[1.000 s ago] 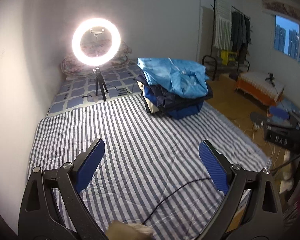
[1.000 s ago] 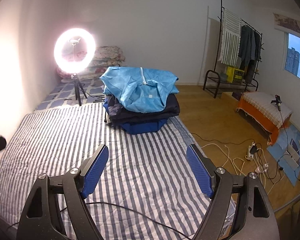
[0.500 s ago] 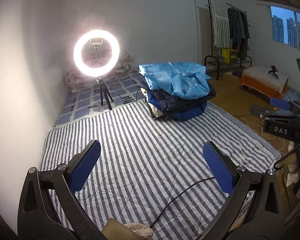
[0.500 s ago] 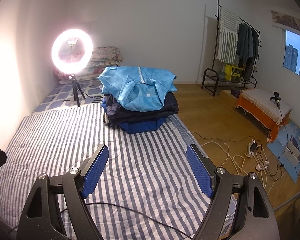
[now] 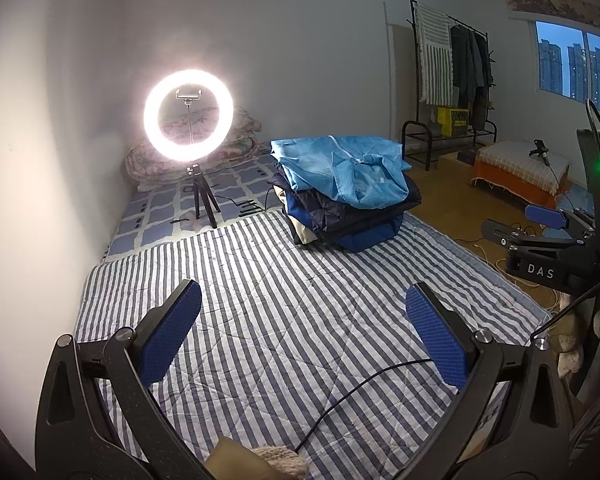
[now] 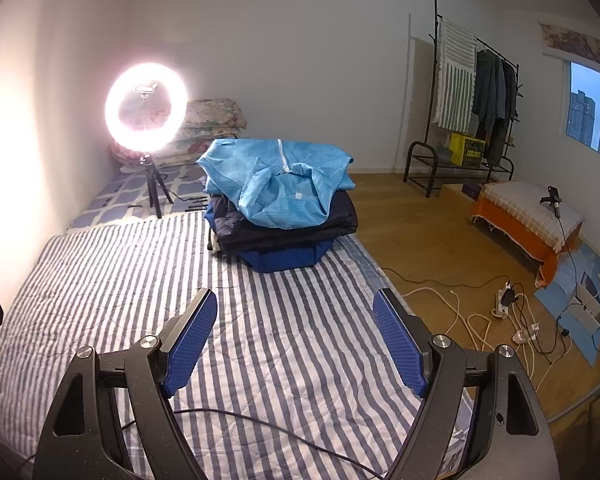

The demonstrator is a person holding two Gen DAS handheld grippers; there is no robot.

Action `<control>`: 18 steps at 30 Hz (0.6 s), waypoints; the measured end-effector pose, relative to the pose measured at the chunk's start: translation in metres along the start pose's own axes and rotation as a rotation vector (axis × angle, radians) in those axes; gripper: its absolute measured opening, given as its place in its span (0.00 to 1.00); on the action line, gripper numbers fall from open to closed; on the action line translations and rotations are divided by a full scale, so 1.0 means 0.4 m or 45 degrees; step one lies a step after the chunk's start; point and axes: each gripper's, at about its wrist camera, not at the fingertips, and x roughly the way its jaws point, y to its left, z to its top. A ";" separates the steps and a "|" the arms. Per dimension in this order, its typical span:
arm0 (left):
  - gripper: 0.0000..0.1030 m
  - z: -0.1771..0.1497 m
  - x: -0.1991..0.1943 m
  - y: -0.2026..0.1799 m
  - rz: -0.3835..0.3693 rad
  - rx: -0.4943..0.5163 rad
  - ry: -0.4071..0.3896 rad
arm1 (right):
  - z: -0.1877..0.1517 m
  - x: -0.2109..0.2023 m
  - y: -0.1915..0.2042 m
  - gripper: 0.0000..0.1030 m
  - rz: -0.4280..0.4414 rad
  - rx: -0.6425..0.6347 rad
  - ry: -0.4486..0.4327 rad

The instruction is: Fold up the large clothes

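The left tool (image 5: 300, 320) has two matte black arms of speckled plastic, each with a slot-shaped cut-out and silver screw heads at its joints. Its fingers (image 5: 168, 336) carry flat blue pads with a fine woven grid texture. A thin black cable (image 5: 356, 388) runs out from under it. The right tool (image 6: 294, 334) is built the same: black triangular arms, silver screws, blue textured pads (image 6: 398, 344). Seen from the left camera, its black body bears white letters "DAS" and a green indicator light glows on an upright part above.
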 end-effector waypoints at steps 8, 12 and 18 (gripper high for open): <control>1.00 -0.002 -0.004 0.001 0.004 0.002 -0.020 | 0.001 0.006 0.003 0.78 0.009 -0.011 0.001; 1.00 -0.003 -0.006 -0.001 0.003 0.005 -0.017 | 0.002 0.005 0.003 0.78 0.006 -0.011 -0.001; 1.00 -0.003 -0.009 -0.004 0.006 0.006 -0.016 | 0.002 0.006 0.001 0.78 0.008 -0.012 -0.007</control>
